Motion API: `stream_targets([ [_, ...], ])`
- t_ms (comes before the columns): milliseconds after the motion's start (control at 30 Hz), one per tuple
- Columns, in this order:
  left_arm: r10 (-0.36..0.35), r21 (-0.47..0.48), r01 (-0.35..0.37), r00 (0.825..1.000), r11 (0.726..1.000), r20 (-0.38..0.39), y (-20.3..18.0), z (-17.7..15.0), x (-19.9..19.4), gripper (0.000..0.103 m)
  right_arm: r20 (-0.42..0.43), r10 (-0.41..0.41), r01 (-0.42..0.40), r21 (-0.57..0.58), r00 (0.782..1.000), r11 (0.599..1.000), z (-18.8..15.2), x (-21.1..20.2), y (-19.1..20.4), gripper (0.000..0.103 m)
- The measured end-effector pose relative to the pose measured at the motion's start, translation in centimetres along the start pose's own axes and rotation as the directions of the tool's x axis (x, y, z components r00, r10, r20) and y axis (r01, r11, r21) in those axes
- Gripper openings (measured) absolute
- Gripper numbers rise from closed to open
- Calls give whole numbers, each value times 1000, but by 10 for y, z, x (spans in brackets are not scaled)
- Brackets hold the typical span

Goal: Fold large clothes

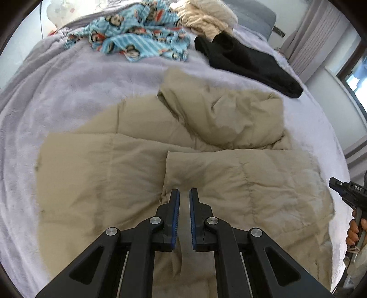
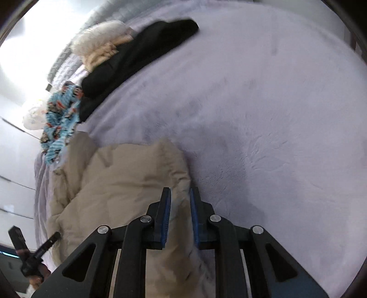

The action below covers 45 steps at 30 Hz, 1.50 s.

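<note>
- Left gripper (image 1: 184,192): blue-padded fingers (image 1: 176,206) parted by a narrow gap, nothing between them. It hangs above the near part of the tan quilted jacket (image 1: 206,142), apart from the cloth.
- Right gripper (image 2: 180,194): fingers parted a little wider, blue pads facing each other. Tan cloth shows in the gap, but whether the pads touch it cannot be told; no pinch visible.
- Tan quilted jacket (image 2: 128,174): spread on the bed's lavender plush blanket (image 1: 87,91), nearest of all the clothes. Quilt seams run across it. In the left wrist view a flat panel edge lies just ahead of the fingertips; further back a puffy folded part is heaped on the right half. In the right wrist view the jacket's edge sits under the gripper, with bare blanket (image 2: 263,114) to the right.
- Right edge of the left wrist view: the other gripper's black body and the hand (image 1: 354,231) holding it, beside the jacket's right border.
- Lower left of the right wrist view: a black tool and a hand, blurred.
- Black garment (image 1: 247,62): beyond the jacket to the right, lying long on the blanket, apart from the jacket.
- Blue striped monkey-print garment (image 1: 137,34): crumpled, far left of centre.
- Cream fuzzy garment (image 1: 206,16): far, touching the black one's end.
- Grey pillow (image 1: 257,13) behind the cream pile; curtain (image 1: 314,36) at far right.
</note>
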<state>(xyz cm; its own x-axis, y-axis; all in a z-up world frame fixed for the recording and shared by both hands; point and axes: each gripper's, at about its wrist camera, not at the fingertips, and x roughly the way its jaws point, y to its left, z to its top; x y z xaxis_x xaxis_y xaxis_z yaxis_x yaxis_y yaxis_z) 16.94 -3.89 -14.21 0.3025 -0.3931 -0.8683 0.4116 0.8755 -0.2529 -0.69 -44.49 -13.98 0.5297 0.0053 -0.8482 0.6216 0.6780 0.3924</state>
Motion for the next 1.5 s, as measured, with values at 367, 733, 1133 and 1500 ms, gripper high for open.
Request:
stream_targets([
  [367, 42, 51, -39, 998, 998, -56, -6, -57, 19, 10, -111, -27, 4, -197, 993, 980, -71, 7, 16, 15],
  [733, 150, 46, -147, 986, 988, -74, -10, -54, -1, 10, -105, -64, 43, -196, 992, 980, -73, -6, 23, 17],
  [1133, 208, 32, -205, 972, 978, -110, -15, -69, -27, 10, -172, -43, 22, -117, 984, 993, -101, -32, 22, 25],
  [1500, 168, 11, -169, 969, 986, -180, -25, -100, -36, 11, -205, -9, -14, -113, 979, 993, -122, -47, 22, 51],
])
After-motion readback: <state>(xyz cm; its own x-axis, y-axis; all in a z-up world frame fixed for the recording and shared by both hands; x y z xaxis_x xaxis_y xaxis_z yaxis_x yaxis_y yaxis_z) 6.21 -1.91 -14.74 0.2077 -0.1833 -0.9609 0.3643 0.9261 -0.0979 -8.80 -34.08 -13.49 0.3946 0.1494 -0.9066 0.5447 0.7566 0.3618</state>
